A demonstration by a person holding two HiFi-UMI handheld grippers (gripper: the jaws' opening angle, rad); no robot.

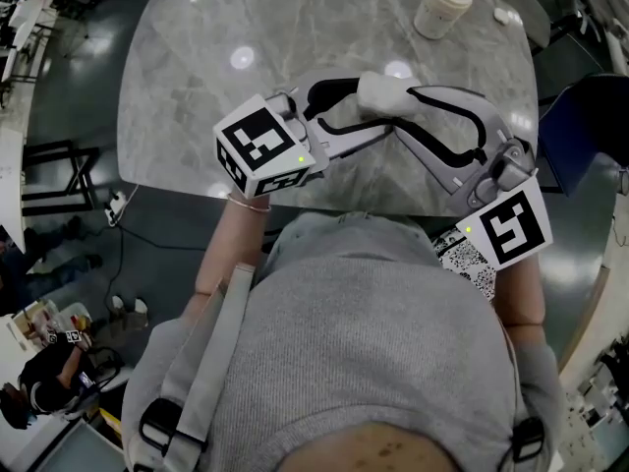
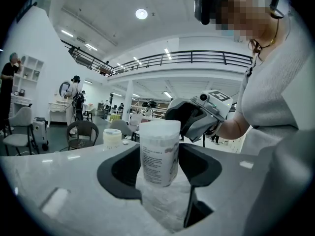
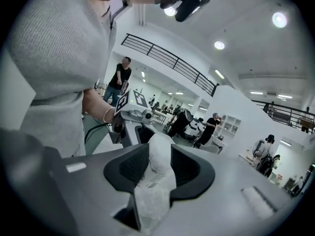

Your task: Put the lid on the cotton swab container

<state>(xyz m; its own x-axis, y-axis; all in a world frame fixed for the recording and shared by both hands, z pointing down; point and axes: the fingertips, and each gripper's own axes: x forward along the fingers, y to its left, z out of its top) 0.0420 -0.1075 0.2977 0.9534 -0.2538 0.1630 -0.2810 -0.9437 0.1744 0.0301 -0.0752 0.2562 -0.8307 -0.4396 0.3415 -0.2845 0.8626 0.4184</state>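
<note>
Between jaws of left gripper (image 2: 160, 157): cotton swab container (image 2: 158, 141), upright, clamped mid-body, held over table (image 1: 197, 67). Right gripper (image 3: 157, 168) clenched on same white plastic from opposite side. Lid seating unclear. Judged light, thin-walled, slick, crushable; grip body gently, leave top free

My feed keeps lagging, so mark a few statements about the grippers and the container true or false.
1. The left hand-held gripper is shut on the cotton swab container. True.
2. The right one is open and empty. False: the right hand-held gripper is shut on the same container.
3. Both grippers meet tip to tip at the container. True.
4. Nothing else is out. False: a white jar stands far out on the table.
</note>
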